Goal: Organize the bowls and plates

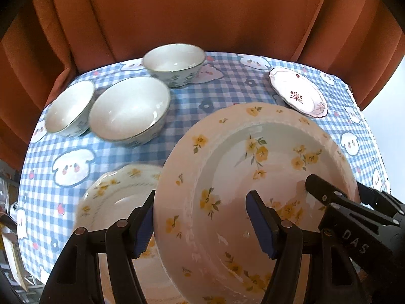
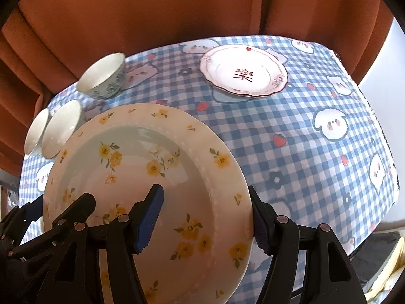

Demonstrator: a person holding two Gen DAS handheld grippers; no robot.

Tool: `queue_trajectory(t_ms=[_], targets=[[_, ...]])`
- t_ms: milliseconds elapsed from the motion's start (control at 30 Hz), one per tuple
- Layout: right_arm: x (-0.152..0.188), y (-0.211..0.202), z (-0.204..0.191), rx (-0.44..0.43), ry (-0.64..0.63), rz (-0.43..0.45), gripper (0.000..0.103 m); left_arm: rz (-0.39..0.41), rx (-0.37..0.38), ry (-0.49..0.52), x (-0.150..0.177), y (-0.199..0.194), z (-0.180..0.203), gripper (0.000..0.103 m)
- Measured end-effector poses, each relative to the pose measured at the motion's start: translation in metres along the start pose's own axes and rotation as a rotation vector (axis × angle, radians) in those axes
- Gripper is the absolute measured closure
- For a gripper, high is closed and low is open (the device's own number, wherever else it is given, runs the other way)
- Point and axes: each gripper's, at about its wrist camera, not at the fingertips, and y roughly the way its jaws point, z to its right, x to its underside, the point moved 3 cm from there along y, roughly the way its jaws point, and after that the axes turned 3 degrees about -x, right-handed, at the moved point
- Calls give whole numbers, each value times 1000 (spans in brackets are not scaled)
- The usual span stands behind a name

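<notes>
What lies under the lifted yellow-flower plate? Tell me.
In the left wrist view, a second yellow-flower plate shows partly beneath the lifted yellow-flower plate, on the checked tablecloth. The lifted plate covers its right part and the cloth below.

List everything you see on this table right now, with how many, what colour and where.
Yellow-flower plate: one, cream with yellow blossoms, held above the table between both grippers.
Second yellow-flower plate: one, same pattern, on the cloth under the lifted one's left side.
Bowls: three, white inside with a blue-green pattern outside, far left of the table.
Pink plate: one, pinkish white with a dark red rim and a red character, far right.
Tablecloth: one, blue and white check with cartoon faces.
Curtain: orange-brown, behind the table.
Left gripper: black, blue pads, astride the plate's left rim.
Right gripper: black, blue pads, astride its right rim.
</notes>
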Motion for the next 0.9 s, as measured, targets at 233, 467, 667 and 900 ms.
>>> queue_trajectory(t_ms=[233,467,667,900], targets=[[23,-10,-32,3,-23,15,35,-2,5,-13,29,-9,-33,35],[52,-6,-65,-1,-54,-3,35,-35,2,-37,56,-3,-64,35],[64,4,-87,0,-86,-33,35,-64,7,-81,68,7,-86,35],[67,22,-104,15,-137,-83,35,-109,14,-136,78,21,-100,35]])
